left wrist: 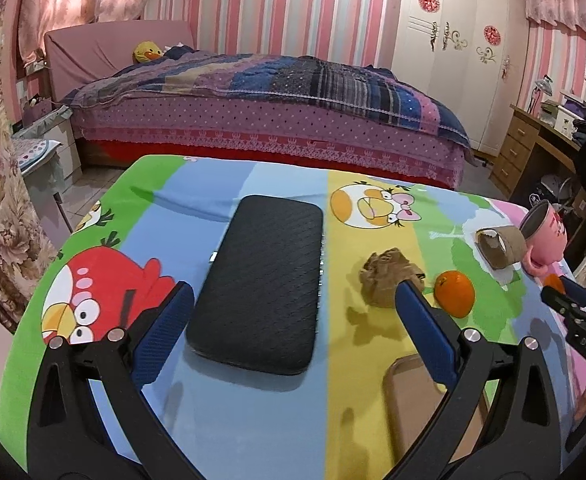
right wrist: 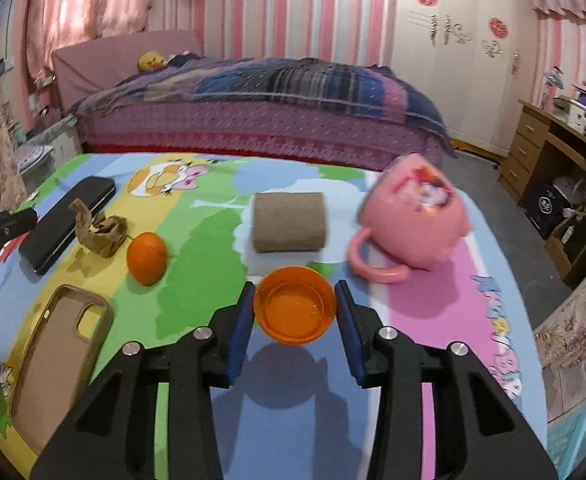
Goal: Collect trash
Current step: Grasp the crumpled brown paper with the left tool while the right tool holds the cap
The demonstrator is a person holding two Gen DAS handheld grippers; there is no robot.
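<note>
Orange cap [right wrist: 295, 309] between right gripper [right wrist: 295, 312] pads

left gripper [left wrist: 295, 292]: jaws spread wide | right gripper [right wrist: 295, 308]: jaws clamped, holding

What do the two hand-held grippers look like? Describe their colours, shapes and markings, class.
Both look alike. The left hand-held gripper has two glossy black arms that spread in a V, each tipped with a flat blue pad with a fine woven texture, and round silver bolt heads at the joints. The right hand-held gripper shows the same build; seen from the side, its black body bears small pale lettering, too small to read.
</note>
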